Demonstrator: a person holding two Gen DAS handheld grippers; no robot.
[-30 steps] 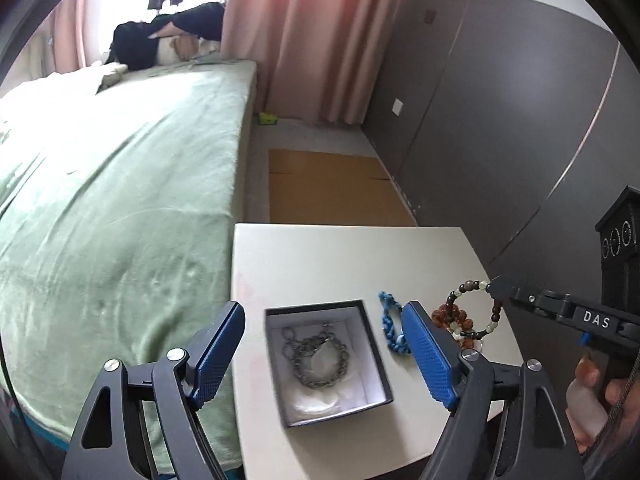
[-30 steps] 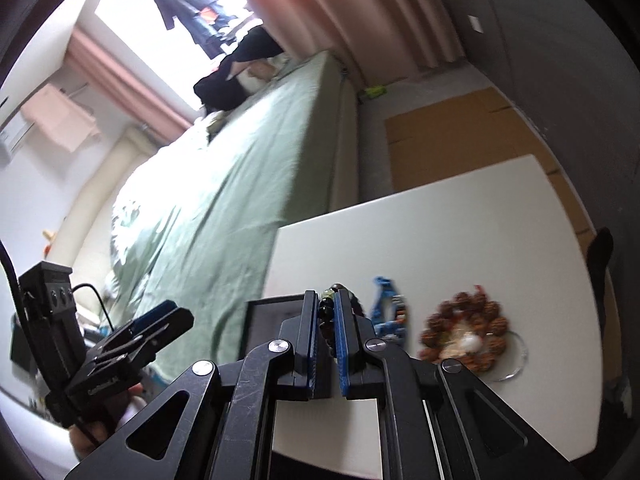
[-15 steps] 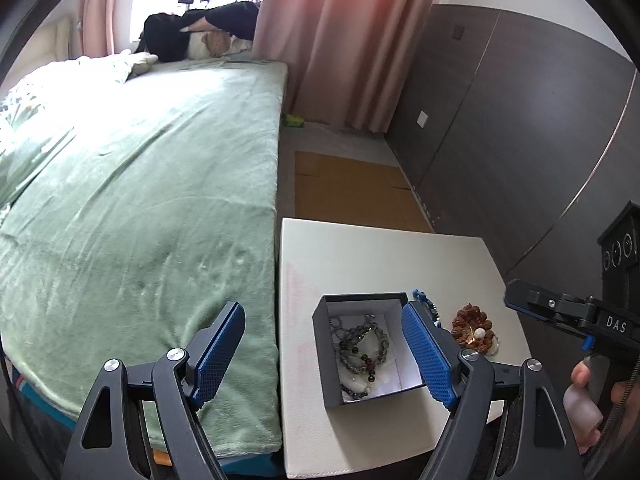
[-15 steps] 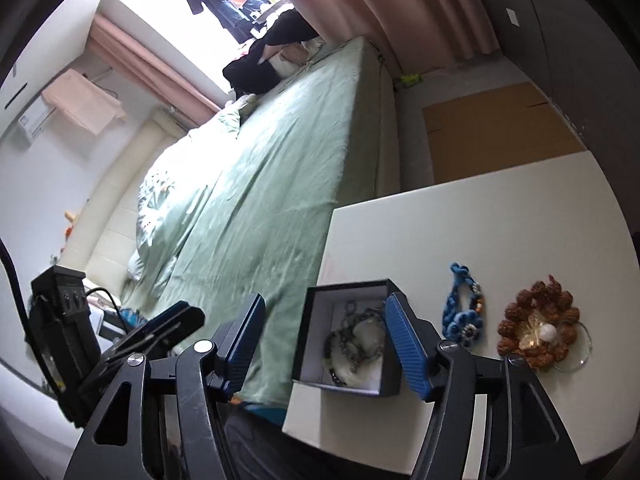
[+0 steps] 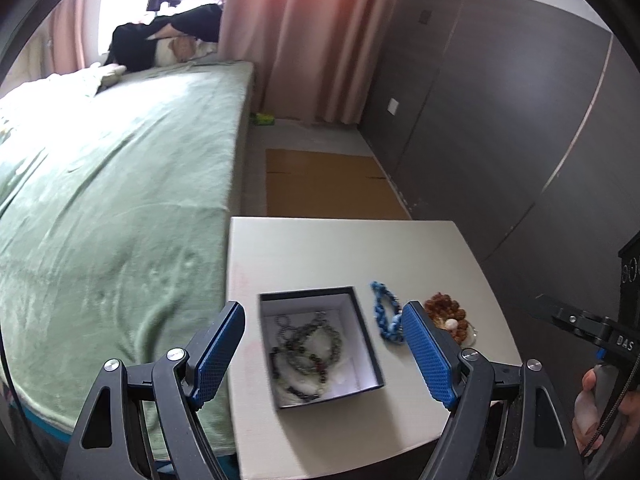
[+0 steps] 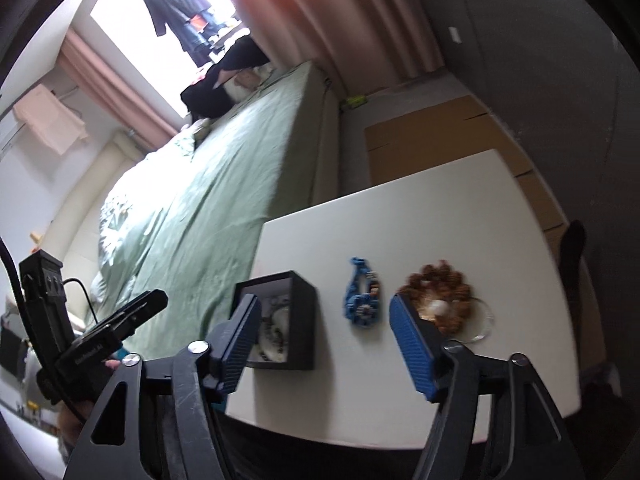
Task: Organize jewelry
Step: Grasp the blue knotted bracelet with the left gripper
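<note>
A black box with a white lining (image 5: 362, 338) (image 6: 298, 300) sits on the white table (image 5: 340, 248) (image 6: 420, 220); dark bead bracelets (image 5: 308, 350) lie inside it. To its right lie a blue braided bracelet (image 5: 386, 316) (image 6: 362, 300) and a brown bead bracelet (image 5: 446, 314) (image 6: 440, 296) on a clear dish. My left gripper (image 5: 322, 340) hovers open over the box, holding nothing. My right gripper (image 6: 324, 332) hangs above the table with its jaws opening and nothing between them; the other view catches its tip (image 5: 576, 322) at the right edge.
A bed with a green blanket (image 5: 112, 184) runs along the table's left side. Flattened cardboard (image 5: 328, 184) lies on the floor beyond the table. A dark panelled wall (image 5: 500, 100) closes the right side, and pink curtains (image 5: 312, 32) hang at the back.
The right gripper, shut on a dark bead bracelet a second ago, has opened; that bracelet now lies in the box. The right gripper has drawn back from the box.
</note>
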